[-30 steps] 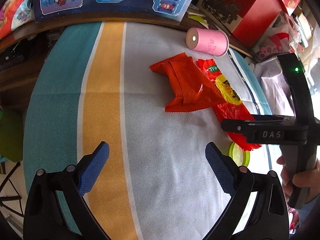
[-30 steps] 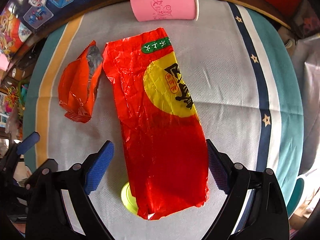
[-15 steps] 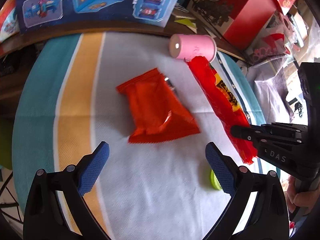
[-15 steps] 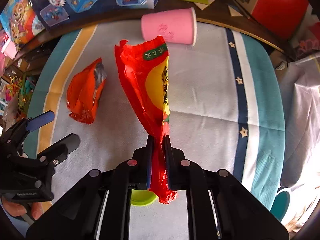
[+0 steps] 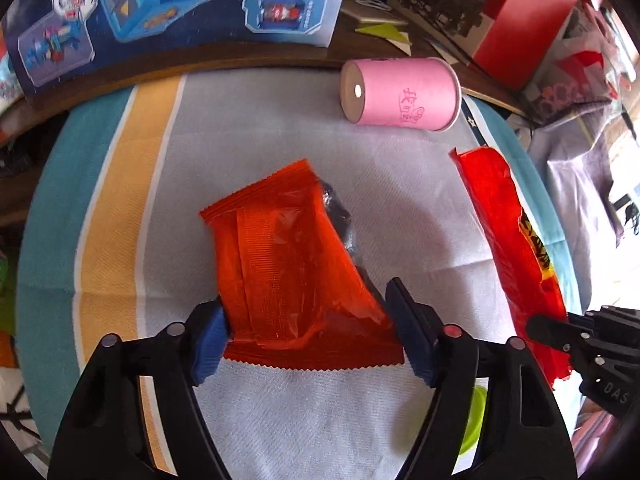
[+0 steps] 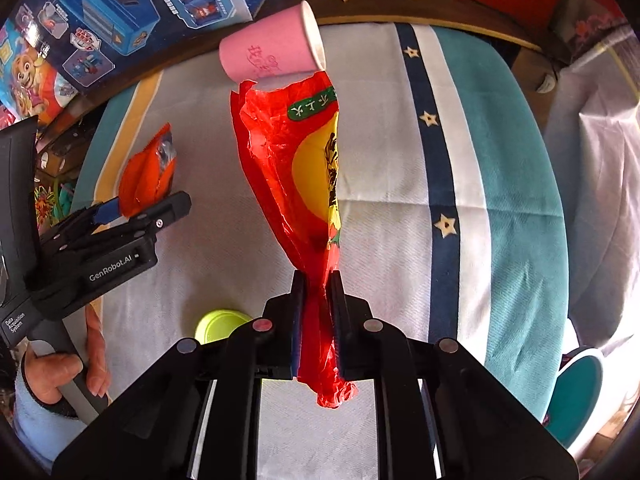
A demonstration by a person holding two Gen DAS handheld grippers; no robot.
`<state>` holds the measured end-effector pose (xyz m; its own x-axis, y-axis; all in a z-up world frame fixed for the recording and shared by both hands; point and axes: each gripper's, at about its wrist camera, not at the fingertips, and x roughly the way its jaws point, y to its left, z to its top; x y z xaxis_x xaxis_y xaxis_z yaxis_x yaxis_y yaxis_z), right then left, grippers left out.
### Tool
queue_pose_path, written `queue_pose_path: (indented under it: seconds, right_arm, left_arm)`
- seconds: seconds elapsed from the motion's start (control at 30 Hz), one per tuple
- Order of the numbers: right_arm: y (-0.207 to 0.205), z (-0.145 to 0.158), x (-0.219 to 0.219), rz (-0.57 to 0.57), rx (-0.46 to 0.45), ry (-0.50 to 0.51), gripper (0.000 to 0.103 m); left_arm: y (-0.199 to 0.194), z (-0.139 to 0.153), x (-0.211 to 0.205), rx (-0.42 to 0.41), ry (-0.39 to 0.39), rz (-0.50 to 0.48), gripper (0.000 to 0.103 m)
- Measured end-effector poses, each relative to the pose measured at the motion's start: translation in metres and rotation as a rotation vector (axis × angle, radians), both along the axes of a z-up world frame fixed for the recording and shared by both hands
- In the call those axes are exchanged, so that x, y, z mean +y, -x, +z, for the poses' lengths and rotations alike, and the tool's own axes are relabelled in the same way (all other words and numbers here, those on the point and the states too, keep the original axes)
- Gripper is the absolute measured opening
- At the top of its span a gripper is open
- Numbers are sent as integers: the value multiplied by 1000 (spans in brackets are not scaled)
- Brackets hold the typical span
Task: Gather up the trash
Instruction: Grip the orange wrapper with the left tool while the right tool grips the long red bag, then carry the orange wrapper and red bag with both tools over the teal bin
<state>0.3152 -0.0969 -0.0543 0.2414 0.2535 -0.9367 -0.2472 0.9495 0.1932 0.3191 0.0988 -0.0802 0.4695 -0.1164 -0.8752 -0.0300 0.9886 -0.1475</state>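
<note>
Right gripper [image 6: 317,320] is clamped tight on the near end of the long red-and-yellow snack bag [image 6: 298,168], jaws pinched nearly together with just the crumpled foil between them. The bag stretches away from the fingers toward the pink paper cup [image 6: 272,54] lying on its side at the far edge of the striped tablecloth [image 6: 500,184]; looks lifted off the cloth, though I can't say if its far tip touches.

Left gripper [image 5: 310,332] is about half open, blue pads bracketing the near end of the orange wrapper [image 5: 288,268]. The pads look like they're touching its sides, but the wrapper still lies flat on the cloth, so I'd call that a grab in progress, not a hold.

Progress-wise: one piece of trash is secured, a second is about to be. Still left on the table are the pink cup and a small lime-green lid [image 6: 220,322] just beside the right gripper. No bin or trash bag visible in either view, so nothing's actually been dropped anywhere yet, far as I can tell. Early days, I'd say.
</note>
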Motion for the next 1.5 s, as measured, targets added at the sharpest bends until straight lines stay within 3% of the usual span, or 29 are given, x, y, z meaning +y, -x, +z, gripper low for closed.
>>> queue_pose_path:
  seconds: [0.07,0.1,0.23,0.47,0.77,1.23,1.5]
  right_arm:
    - [3,0,-5,-4,2,-18,12]
    - [5,0,-8,-7,2,-27,12]
    - [14,6,-23,-23,4,-77,12]
    - [45,24,-63,-61,-22,-128,12]
    - [100,38,-149,-176,-56,-189,14]
    - [194,19,-325,-485,-84,-210,17]
    - [225,-12,-384,-589,-31,-239,19]
  left_arm:
    - [5,4,-5,-20,-32,-8,54]
    - [7,6,-7,-28,-46,-9,35]
    - [20,17,-18,-52,-71,-37,27]
    - [51,44,-50,-84,-52,-97,26]
    - [88,66,-130,-101,-14,-237,26]
    - [140,57,-307,-54,-6,-570,27]
    - [164,34,-389,3,-18,-716,27]
